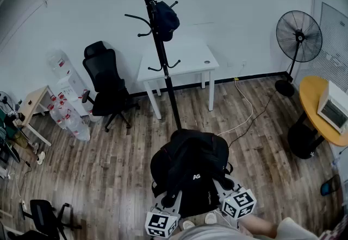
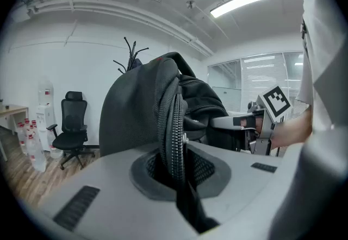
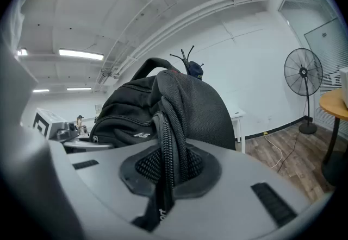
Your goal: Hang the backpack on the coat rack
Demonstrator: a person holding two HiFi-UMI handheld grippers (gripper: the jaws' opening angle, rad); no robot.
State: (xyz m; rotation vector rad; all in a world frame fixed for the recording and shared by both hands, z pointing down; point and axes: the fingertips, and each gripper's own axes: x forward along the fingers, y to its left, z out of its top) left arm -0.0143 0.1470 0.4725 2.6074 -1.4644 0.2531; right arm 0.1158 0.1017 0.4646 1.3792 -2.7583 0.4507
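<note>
At 6 o'clock in the head view, closest to the person, the left gripper [image 1: 169,200] and the right gripper [image 1: 225,189] reach forward side by side. Between them they carry a bulky black fabric backpack [image 1: 190,171], held up off the brown wooden plank floor [image 1: 109,163]. In the left gripper view the left gripper [image 2: 176,171] has its jaws nearly together, pinched on a zippered edge and strap of the backpack [image 2: 138,117] that rises out of the gap. In the right gripper view the right gripper [image 3: 166,174] likewise has narrow jaws clamped on a zippered seam of the backpack [image 3: 182,106]. The zips look closed where they show, and what the bag holds cannot be seen. Both grippers point close to level, tipped slightly down. A bare hand [image 2: 291,130] wraps the right gripper at 3 o'clock in the left gripper view, and its forearm [image 1: 261,228] enters the head view at 5 o'clock. Well beyond the bag, at 12 o'clock from it, stands the tall black metal coat rack [image 1: 163,70], apart from the backpack, with a dark cap [image 1: 166,19] on an upper hook. Just behind the rack is a white rectangular table [image 1: 185,57]. A black mesh office chair [image 1: 106,84] sits at 10 o'clock, with clear plastic water jugs [image 1: 68,117] beside it at 9 o'clock; whether they are full cannot be told. A black pedestal fan [image 1: 298,30] stands at 2 o'clock, and a round yellow-topped table [image 1: 312,98] at 3 o'clock bears a white boxy device [image 1: 333,109].
</note>
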